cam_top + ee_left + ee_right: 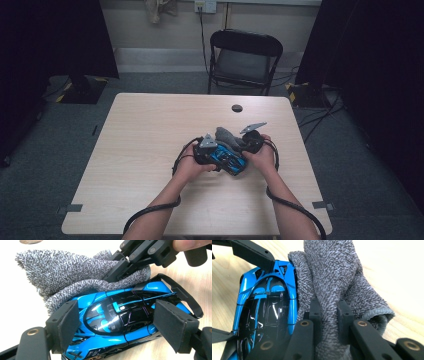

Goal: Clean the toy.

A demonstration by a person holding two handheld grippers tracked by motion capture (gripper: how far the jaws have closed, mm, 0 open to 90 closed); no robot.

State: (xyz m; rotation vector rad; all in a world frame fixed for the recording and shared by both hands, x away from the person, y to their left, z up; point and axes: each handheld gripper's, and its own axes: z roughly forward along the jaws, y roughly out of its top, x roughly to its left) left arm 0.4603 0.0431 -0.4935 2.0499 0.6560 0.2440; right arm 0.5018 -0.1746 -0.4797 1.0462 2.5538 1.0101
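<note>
Blue-and-black toy car [120,322]: at mid-worktop [150,130], we hold it with the left gripper [117,327], fingers clamped on its sides. Grey cloth [332,282]: pressed on the car's flank, right gripper [329,312] fingers pinched together on it. Wiping looks underway; roof and far flank seemingly remain.

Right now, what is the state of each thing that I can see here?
Toy car: upright on the table, clamped between the left gripper's pads.
Grey cloth: bunched, pressed against the car's side.
Left gripper: closed on the car.
Right gripper: shut on the cloth.
Folding chair: unfolded, unoccupied.
</note>
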